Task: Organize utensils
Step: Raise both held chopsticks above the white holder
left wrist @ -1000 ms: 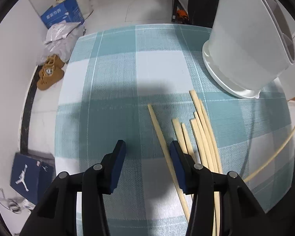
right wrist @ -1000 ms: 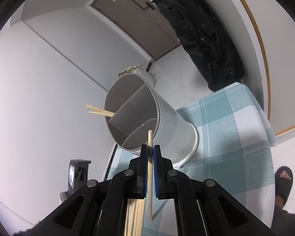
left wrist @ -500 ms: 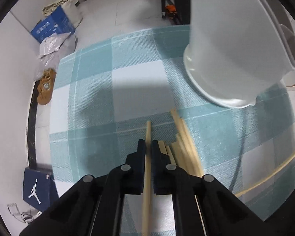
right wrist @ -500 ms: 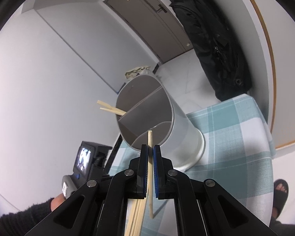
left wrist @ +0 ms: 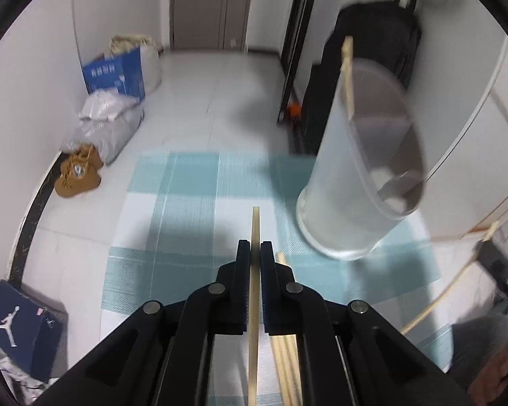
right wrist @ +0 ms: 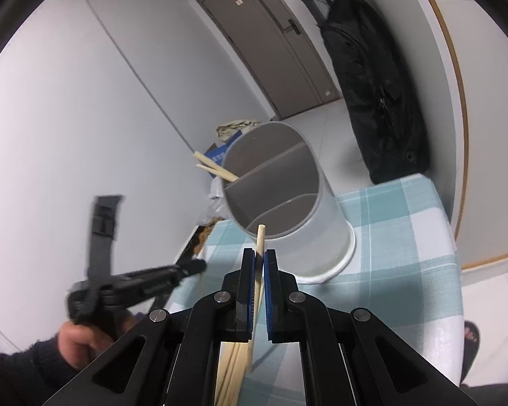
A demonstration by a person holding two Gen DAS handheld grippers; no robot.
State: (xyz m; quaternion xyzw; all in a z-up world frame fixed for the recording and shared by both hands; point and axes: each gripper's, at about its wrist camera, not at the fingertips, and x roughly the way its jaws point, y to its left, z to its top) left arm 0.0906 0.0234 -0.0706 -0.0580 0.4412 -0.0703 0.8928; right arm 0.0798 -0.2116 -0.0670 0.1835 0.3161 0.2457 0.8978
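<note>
On the teal-and-white checked tablecloth (left wrist: 193, 182) I count one white plastic utensil holder (right wrist: 308, 223), a tall cylinder with a flared base, split inside by smooth grey dividers into what look like three compartments. Two bamboo chopsticks (right wrist: 213, 167) already lean out of its far compartment, thin, pale and square-tipped. My left gripper (left wrist: 255, 253) is clamped on one single chopstick (left wrist: 254, 304), which runs straight between the blue pads and pokes out past the tips above the cloth. My right gripper (right wrist: 259, 260) is likewise clenched on one chopstick (right wrist: 260, 240), its blunt end reaching toward the holder's near rim. Under the grippers lies a loose bundle of more chopsticks (left wrist: 286, 355) on the cloth; I cannot count them for certain. In the right wrist view I see the hand (right wrist: 84, 338) gripping the left tool's black handle, blurred. Two tan shoes (left wrist: 78, 176) sit on the glossy tiled floor.
</note>
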